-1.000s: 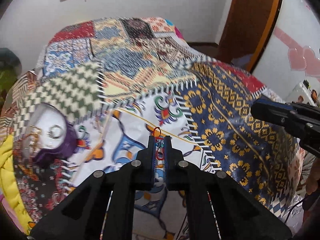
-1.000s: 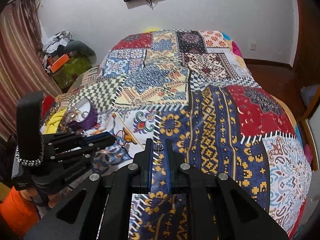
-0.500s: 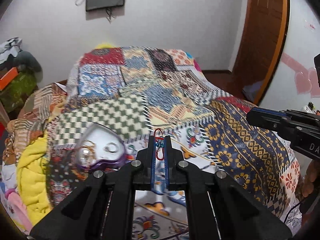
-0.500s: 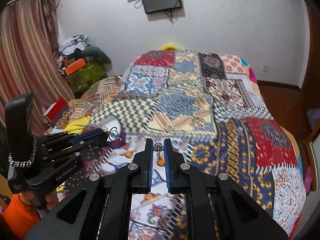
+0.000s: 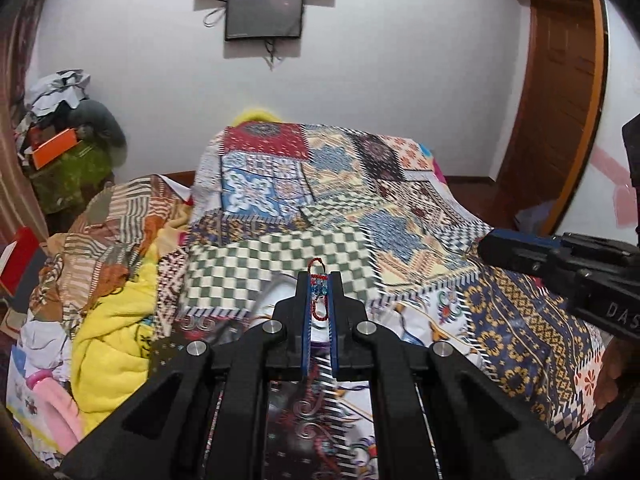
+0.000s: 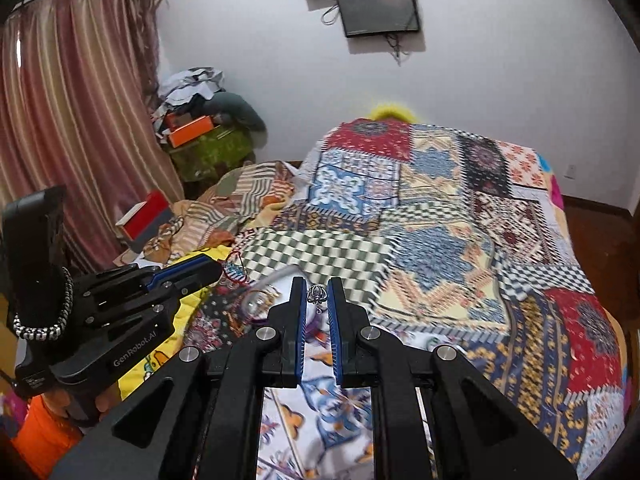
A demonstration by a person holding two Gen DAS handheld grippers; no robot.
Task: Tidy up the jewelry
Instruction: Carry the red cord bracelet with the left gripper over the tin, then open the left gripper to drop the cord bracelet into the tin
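My left gripper is shut on a red and blue beaded earring, whose red loop sticks out past the pads. My right gripper is shut on a small silver earring. Both hang above a patchwork bedspread. A white-lined purple jewelry box holding gold pieces lies just beyond and below both grippers, mostly hidden by the fingers. It also shows blurred as the box in the left wrist view. The right wrist view shows the left gripper at the left with its earring. The right gripper enters the left wrist view from the right.
A yellow blanket and crumpled cloths lie left of the box. A red box, a clutter pile and a curtain stand at the left. A wooden door is at the right.
Both grippers rose and tipped upward, still holding their earrings. More wall now shows. The jewelry box slid from the left toward the centre, under the fingers.
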